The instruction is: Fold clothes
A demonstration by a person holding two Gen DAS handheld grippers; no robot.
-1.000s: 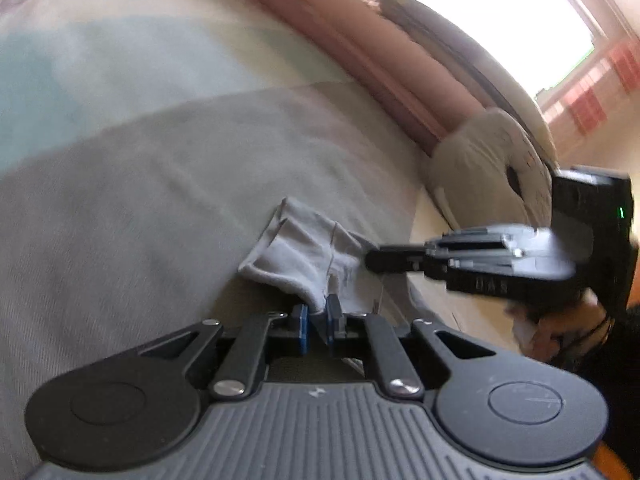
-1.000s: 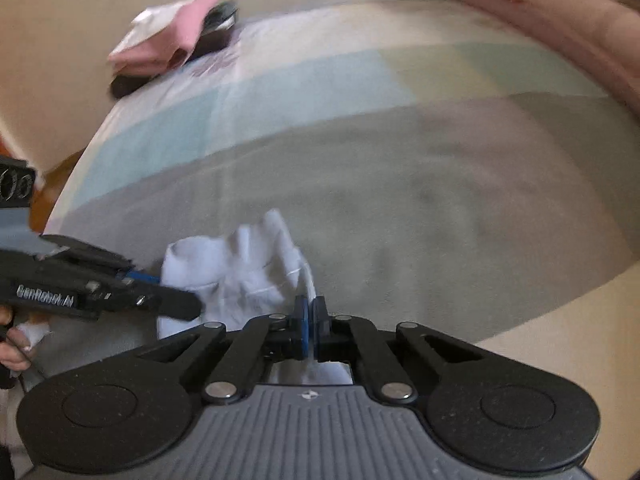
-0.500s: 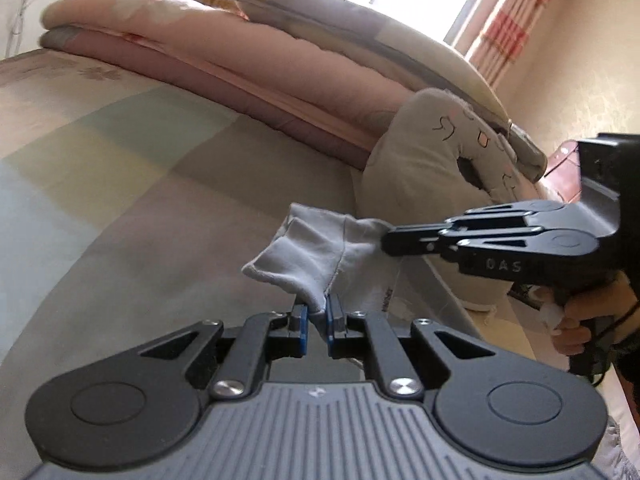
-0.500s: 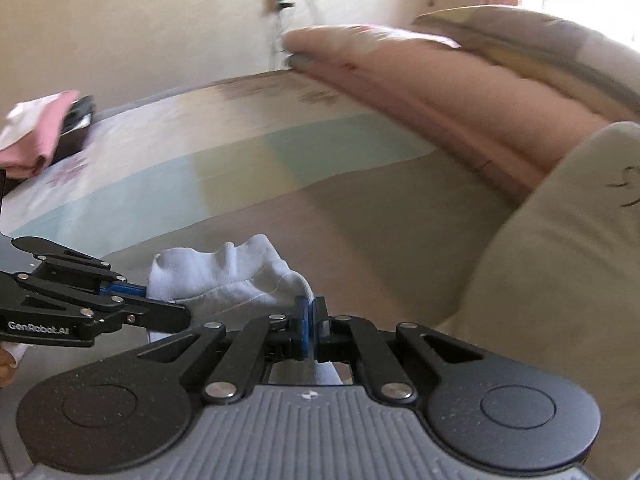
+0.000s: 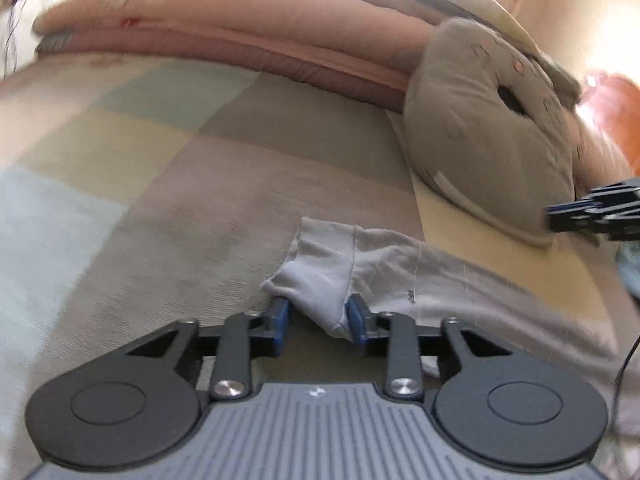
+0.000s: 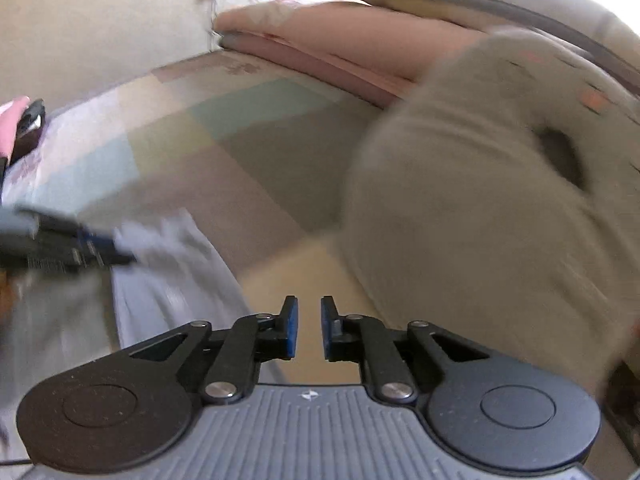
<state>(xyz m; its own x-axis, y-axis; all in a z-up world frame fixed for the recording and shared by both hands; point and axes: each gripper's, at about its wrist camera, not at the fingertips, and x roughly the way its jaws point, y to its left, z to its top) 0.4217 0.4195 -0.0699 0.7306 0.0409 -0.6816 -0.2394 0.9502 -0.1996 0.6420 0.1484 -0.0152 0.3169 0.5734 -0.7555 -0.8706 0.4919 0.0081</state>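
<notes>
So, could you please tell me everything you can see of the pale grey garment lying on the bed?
The pale grey garment looks like thin, soft knit cloth with a stitched seam running down it. It lies rumpled on the patchwork bedspread, stretching towards the right in the left wrist view. One bunched corner hangs between the blue pads of the left gripper, whose jaws are opening; only the right pad seems to touch it. The right gripper, also opening, holds nothing. A beige cushion sits behind, apart from it.

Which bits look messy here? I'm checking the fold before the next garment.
The grey garment lies rumpled on the bed, its near corner bunched between the left gripper jaws, which are opening. The right gripper is opening, empty. Nothing looks damaged.
</notes>
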